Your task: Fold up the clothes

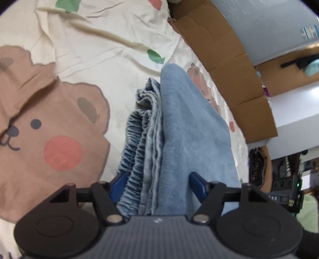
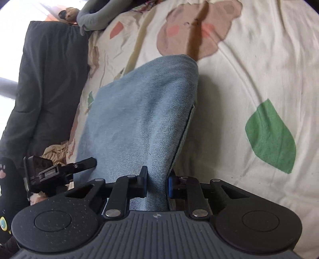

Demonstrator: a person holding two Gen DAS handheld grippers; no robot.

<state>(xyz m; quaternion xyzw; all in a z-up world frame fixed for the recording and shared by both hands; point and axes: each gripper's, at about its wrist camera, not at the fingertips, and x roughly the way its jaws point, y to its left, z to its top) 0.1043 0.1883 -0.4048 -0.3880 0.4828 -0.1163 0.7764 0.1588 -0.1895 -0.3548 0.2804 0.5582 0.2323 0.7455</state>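
Light blue denim trousers [image 1: 175,127] are folded into a thick bundle over the cream bear-print bedsheet [image 1: 79,65]. In the left wrist view the elastic waistband [image 1: 135,151] and stacked layers run between the blue pads of my left gripper [image 1: 158,185], which is shut on the bundle. In the right wrist view a smooth fold of the same denim [image 2: 143,111] rises away from my right gripper [image 2: 157,183], whose pads are clamped tightly on it. The other gripper [image 2: 51,173] shows at the lower left of the right wrist view.
Flattened brown cardboard [image 1: 235,75] lines the bed's right side beside a pale wall [image 1: 279,29]. A black garment [image 2: 43,83] lies along the bed's left side, with a grey sleeve [image 2: 95,16] and a plush toy [image 2: 67,13] beyond. The sheet [image 2: 249,69] spreads wide to the right.
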